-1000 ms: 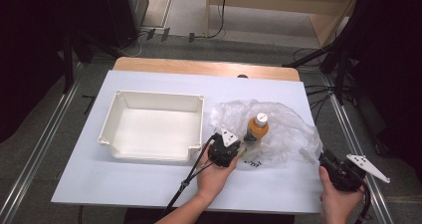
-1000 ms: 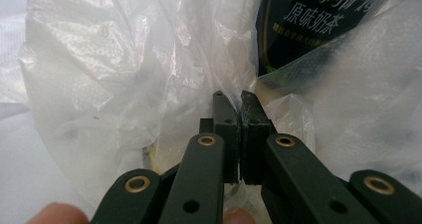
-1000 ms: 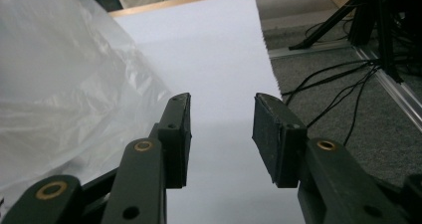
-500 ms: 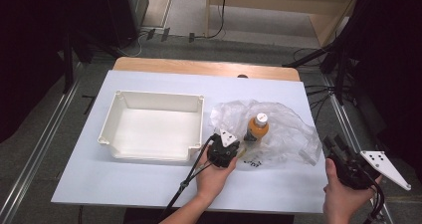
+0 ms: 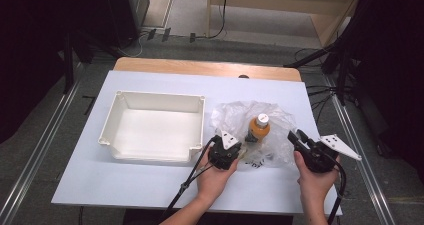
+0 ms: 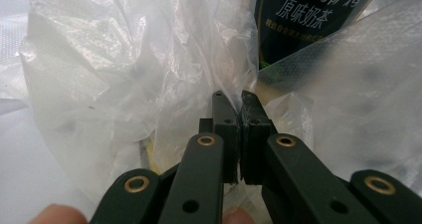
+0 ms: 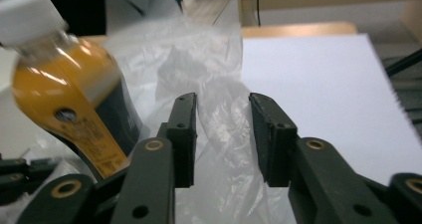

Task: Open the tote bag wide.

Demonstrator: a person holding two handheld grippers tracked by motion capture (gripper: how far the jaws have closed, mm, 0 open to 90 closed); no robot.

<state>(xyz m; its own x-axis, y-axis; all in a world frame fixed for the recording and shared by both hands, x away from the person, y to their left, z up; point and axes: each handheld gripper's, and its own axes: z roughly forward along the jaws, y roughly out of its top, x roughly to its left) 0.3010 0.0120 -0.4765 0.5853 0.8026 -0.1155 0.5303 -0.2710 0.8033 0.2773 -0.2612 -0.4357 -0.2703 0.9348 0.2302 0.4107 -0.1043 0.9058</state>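
One clear plastic bag (image 5: 255, 132) lies crumpled right of centre in the high view, on the white table (image 5: 150, 185), with a bottle (image 5: 258, 129) standing inside it; the bottle holds orange liquid under a white cap and carries a dark label with pale printed characters, seen close at the upper right of the left gripper view. The film is thin, wrinkled and milky where it folds. Just left of the bag sits a white tray (image 5: 112, 127), apart from it. The left hand-held gripper (image 5: 235, 152), at the lower centre of the high view, is clenched on a fold of the bag: in its own view the black pads meet with a pinch of film between them. The right hand-held gripper (image 5: 296, 137), at the lower right, stands at the bag's right edge; its jaws have just been closing, yet in its own view a gap remains, with a ridge of film rising between the pads and neither pad plainly pressing it.
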